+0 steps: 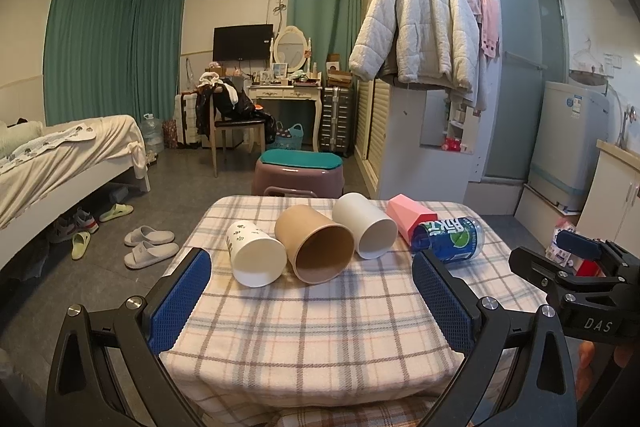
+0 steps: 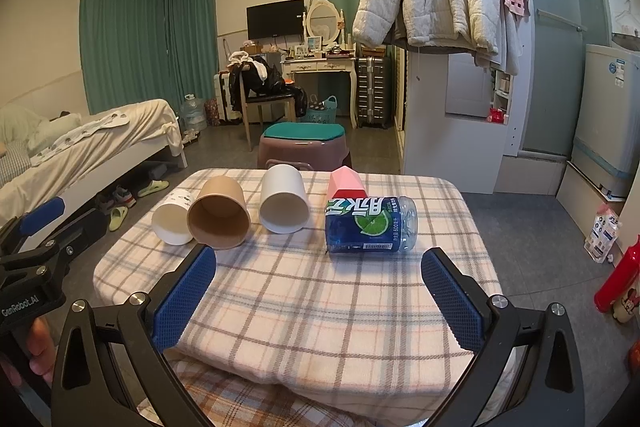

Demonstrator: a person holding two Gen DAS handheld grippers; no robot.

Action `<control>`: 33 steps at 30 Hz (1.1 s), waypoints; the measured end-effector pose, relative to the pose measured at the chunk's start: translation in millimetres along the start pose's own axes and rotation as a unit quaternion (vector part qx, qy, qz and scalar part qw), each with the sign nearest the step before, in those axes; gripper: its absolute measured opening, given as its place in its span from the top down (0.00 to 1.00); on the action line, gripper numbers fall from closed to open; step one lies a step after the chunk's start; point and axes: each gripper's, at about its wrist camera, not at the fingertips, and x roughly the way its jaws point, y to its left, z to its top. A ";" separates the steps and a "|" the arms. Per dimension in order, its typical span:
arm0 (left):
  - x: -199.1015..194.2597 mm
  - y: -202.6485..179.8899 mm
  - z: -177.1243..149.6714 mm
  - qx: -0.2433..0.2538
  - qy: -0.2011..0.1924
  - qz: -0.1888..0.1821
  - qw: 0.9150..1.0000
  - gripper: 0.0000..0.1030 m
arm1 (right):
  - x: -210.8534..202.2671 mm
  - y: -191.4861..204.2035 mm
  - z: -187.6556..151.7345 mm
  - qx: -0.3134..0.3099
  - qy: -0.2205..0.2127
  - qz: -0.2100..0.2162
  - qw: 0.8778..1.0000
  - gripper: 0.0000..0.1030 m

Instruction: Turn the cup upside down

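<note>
Left wrist view, brown cup [image 1: 316,247] beyond spread fingers [image 1: 180,301]

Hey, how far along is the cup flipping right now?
Nothing is flipped yet: the brown cup, white cup and printed cup all lie on their sides. Left gripper and right gripper are open, holding nothing. Every flip remains.

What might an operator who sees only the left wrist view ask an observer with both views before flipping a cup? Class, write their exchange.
Operator: Is the right tool open?
Observer: Yes, the right tool has its fingers spread wide, with nothing between them.
Operator: What is the red thing behind it?
Observer: A red bottle standing on the floor, right of the table.
</note>
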 end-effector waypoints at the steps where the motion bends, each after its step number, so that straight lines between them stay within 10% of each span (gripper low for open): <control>1: 1.1 -0.8 -0.4 -0.001 0.002 0.000 1.000 0.00 | 1.1 -0.3 0.0 0.000 0.001 0.001 1.000 0.00; 17: 66.2 -8.1 17.8 0.004 0.037 0.013 0.999 0.00 | 66.5 -28.3 38.5 -0.022 0.058 0.002 0.998 0.00; 33: 156.6 -5.8 37.2 0.011 0.064 0.022 0.998 0.00 | 237.1 -60.0 92.2 -0.032 0.234 0.033 0.971 0.00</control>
